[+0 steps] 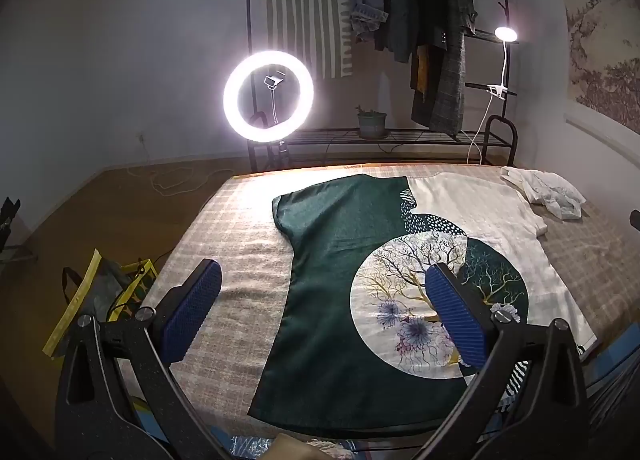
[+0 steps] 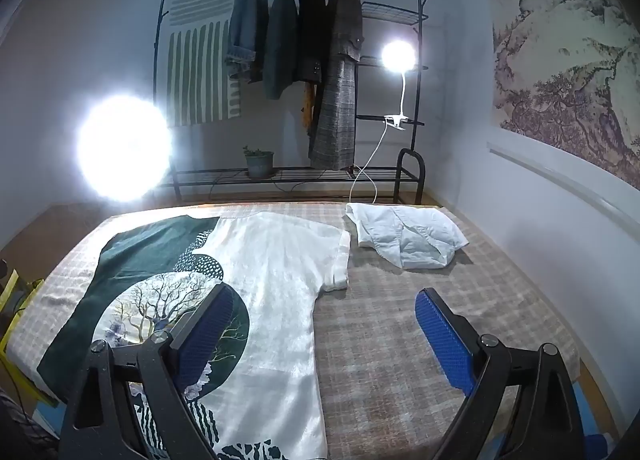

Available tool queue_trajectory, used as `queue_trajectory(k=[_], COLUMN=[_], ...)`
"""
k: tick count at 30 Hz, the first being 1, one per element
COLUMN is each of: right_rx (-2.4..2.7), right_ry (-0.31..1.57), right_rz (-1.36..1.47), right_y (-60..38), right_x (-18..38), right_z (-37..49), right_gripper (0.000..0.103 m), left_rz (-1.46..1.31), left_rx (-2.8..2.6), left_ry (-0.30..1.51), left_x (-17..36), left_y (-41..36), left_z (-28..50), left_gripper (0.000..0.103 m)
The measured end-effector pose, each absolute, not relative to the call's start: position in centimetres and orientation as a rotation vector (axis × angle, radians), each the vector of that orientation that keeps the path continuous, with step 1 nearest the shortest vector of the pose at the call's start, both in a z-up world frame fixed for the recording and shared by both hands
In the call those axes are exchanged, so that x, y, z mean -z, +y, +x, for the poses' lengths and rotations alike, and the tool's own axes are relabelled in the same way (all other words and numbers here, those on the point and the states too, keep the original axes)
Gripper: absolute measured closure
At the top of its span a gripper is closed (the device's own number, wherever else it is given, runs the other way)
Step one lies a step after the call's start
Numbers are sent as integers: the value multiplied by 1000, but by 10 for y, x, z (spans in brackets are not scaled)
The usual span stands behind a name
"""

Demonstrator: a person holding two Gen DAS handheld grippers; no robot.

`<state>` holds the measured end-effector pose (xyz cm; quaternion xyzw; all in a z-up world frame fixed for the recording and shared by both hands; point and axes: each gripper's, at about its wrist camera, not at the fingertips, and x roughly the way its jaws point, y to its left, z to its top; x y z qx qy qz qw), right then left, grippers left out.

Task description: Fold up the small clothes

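A green-and-white printed T-shirt lies flat and spread on the plaid-covered table; it also shows in the right wrist view. A crumpled white garment lies at the far right of the table, also in the left wrist view. My left gripper is open and empty, held above the shirt's near left part. My right gripper is open and empty, held above the shirt's right side and the bare cloth beside it.
A lit ring light stands beyond the table's far left. A clothes rack with hanging coats, a clip lamp and a potted plant stand behind. A yellow-trimmed bag sits left of the table. A wall runs along the right.
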<state>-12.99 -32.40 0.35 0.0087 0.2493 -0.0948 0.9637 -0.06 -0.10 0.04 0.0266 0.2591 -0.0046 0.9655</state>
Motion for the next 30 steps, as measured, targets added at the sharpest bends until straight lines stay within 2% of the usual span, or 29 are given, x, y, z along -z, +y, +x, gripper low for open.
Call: queue_trajectory(k=[30], right_rx=[188], right_ry=[492], right_rz=[11], right_y=[-324], right_x=[-10], right_z=[-130], right_gripper=[9], left_rz=[48], left_rx=[-3], left_ry=[503], left_x=[-7], left_y=[1], left_z=[0], left_gripper=[0])
